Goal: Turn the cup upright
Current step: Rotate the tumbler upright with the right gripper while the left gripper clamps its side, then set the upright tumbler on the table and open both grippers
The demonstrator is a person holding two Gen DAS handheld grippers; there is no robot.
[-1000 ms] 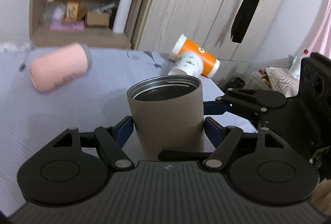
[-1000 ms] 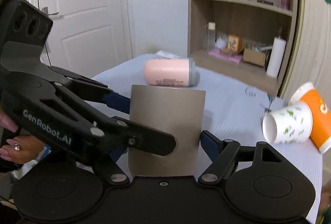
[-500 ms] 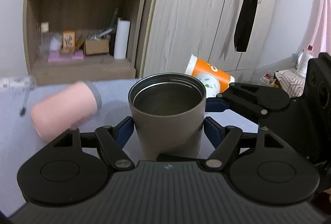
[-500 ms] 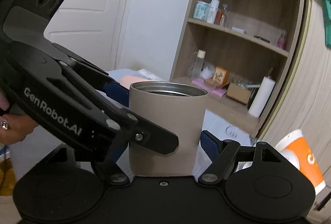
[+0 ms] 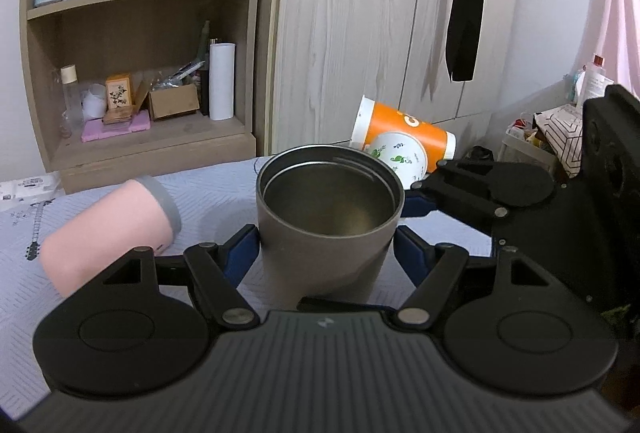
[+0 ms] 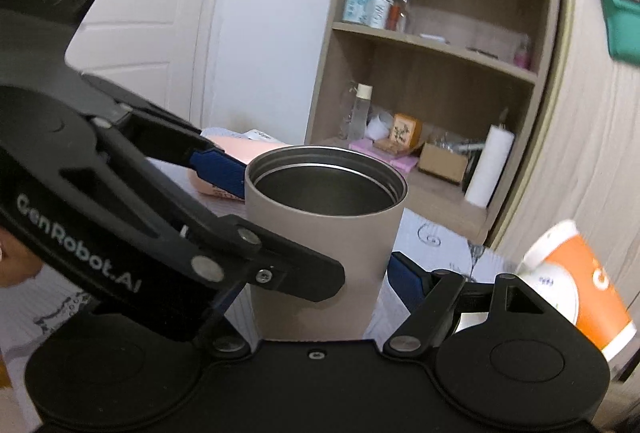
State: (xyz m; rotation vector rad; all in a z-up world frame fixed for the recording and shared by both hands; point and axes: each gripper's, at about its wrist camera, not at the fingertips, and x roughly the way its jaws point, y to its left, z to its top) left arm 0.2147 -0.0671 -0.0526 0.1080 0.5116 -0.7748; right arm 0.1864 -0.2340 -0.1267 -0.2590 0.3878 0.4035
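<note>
While both hand-held grippers are meeting around one thing, we are seeing the cup standing mouth-up, its steel inside showing in both wrist views. We are holding it between the blue pads of the left hand-held gripper, which are pressing its taupe wall on either side, low on the body. We are also clamping it with the right hand-held gripper; its right pad is lying against the cup's lower side, while its left pad is hiding behind the other tool's linkage. From the left wrist view the right hand-held gripper is reaching in from the right, one blue pad touching the cup just under the rim. From the right wrist view the left hand-held gripper is coming in from the left, its blue pad meeting the rim area.

We cannot tell whether the cup's base is touching the counter, since both tools are covering it. A pink tumbler is lying on its side on the patterned cloth, left of the cup and apart from it. An orange paper cup and a white floral cup are lying tipped together behind the cup to the right, near the counter's far edge. A shelf with bottles and boxes is standing beyond
</note>
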